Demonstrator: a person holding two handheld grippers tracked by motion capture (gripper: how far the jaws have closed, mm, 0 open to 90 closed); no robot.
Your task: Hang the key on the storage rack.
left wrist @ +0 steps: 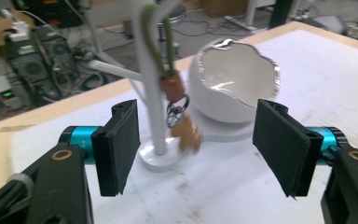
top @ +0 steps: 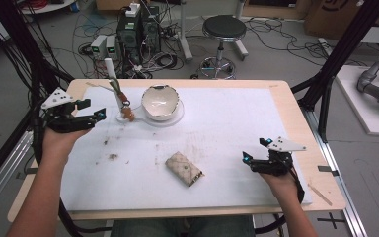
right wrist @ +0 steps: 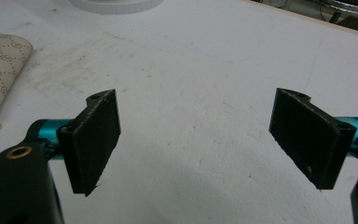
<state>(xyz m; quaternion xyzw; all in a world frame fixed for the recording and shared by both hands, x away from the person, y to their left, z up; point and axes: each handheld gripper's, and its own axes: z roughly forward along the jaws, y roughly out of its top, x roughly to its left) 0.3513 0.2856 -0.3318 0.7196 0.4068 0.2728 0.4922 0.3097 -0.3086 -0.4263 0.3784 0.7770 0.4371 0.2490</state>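
Left claw [left wrist: 196,154] spread before the brown keychain charm [left wrist: 186,133] on the white stand [left wrist: 151,116]; centre it, then pinch. Right claw [right wrist: 205,144] spread, idle.

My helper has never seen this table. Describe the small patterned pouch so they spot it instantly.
Start at the white mat covering the wooden table. Near its front middle, between the two hands, lies the pouch, well in front of the white bowl. It is the only soft, beige, monogram-patterned item there, lying flat and diagonal.
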